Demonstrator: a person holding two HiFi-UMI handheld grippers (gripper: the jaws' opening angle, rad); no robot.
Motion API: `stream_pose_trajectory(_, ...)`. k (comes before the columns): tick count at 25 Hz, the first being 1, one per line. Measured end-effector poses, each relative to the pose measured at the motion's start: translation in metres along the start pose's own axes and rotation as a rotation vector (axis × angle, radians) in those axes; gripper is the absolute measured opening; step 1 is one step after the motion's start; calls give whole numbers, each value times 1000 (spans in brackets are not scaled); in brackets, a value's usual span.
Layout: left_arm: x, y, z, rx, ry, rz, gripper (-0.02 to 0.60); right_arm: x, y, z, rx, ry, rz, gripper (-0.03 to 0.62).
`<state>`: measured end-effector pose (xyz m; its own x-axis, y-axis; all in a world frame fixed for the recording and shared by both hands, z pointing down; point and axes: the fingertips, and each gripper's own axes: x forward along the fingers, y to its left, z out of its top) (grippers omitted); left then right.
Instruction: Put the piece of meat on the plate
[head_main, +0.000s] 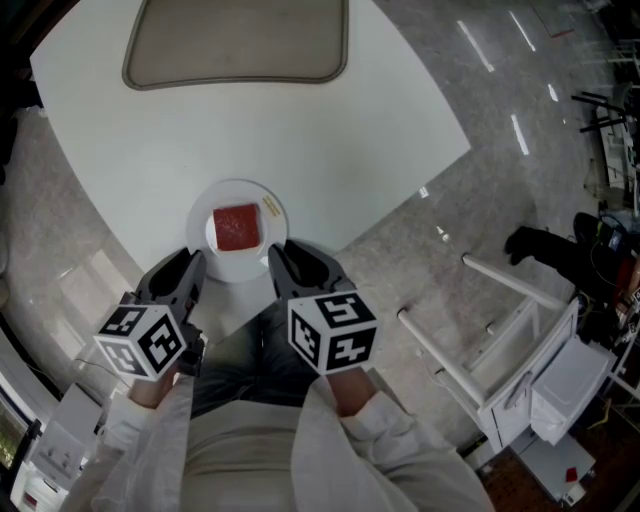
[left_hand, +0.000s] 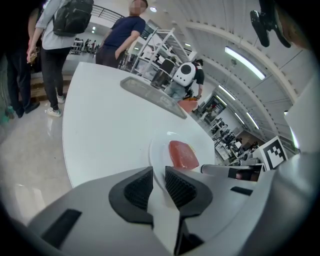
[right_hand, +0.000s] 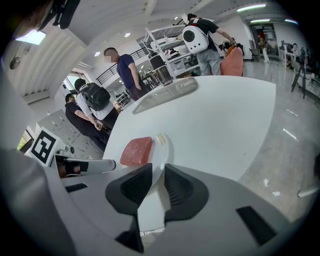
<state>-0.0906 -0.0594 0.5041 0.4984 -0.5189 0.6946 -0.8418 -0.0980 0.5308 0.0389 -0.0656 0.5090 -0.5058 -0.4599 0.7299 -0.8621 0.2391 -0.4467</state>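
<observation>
Left gripper and right gripper sit over near edge of white surface, one each side of plate, tips just beside its rim. Left jaws slightly apart, narrow gap, nothing held. Right jaws the same, narrow gap, nothing held. Piece of meat, red, square, lies flat at middle of white round plate. Small yellowish strip on plate rim beside meat. Beige inset panel at far edge. People standing beyond far edge.
</observation>
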Motion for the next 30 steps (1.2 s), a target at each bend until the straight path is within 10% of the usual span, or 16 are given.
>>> stream_pose_trajectory(30,-57,-42,32,129,-126,-92,81,-65,37,29,-21,-183,11,85)
